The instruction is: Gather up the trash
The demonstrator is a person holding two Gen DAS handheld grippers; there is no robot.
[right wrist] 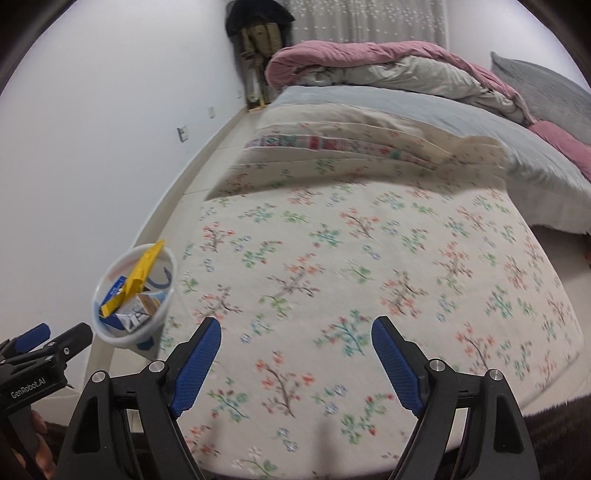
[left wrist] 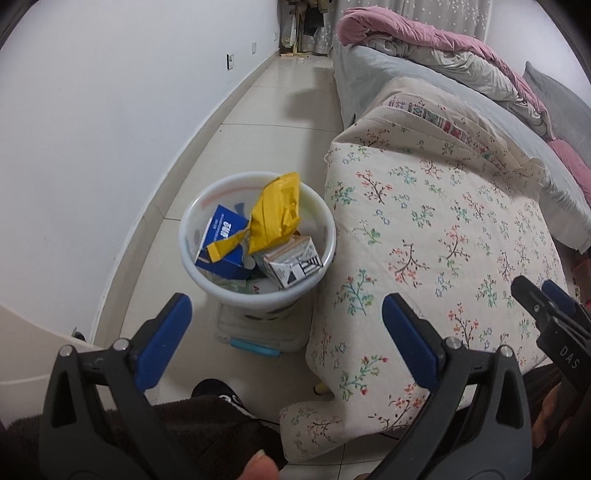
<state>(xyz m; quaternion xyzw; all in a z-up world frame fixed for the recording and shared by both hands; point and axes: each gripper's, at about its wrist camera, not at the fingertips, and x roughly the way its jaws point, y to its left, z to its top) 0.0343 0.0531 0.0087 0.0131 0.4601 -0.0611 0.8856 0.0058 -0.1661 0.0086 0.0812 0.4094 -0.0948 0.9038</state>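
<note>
White trash bin on pale tile floor, just beside edge of floral-cloth surface, near white wall. Bin holding: crumpled yellow wrapper poking above rim, blue box at left, white-and-tan carton at right, more scraps beneath, too hidden to tell. Clear flat container with blue strip on floor right under bin.

Left gripper angled down over floor, fingers wide apart, nothing between blue pads; bin seen ahead between them, no touching. Fingertip of person at bottom edge. Black shoe on floor below gripper.

Right gripper hovering over floral cloth, fingers spread wide, empty, pads clear of fabric as far as visible. Cloth blurred in right wrist view. Bin again at left in that view, off edge of cloth, same yellow wrapper sticking up. Left gripper at lower left corner there, right gripper at right edge of left wrist view, side by side, apart.

Floral surface bare of trash where visible. Behind it, bed with grey sheet, pink-and-beige quilt bunched on top, grey pillow at right. Curtain at back, dark clutter in far corner, unclear what.
</note>
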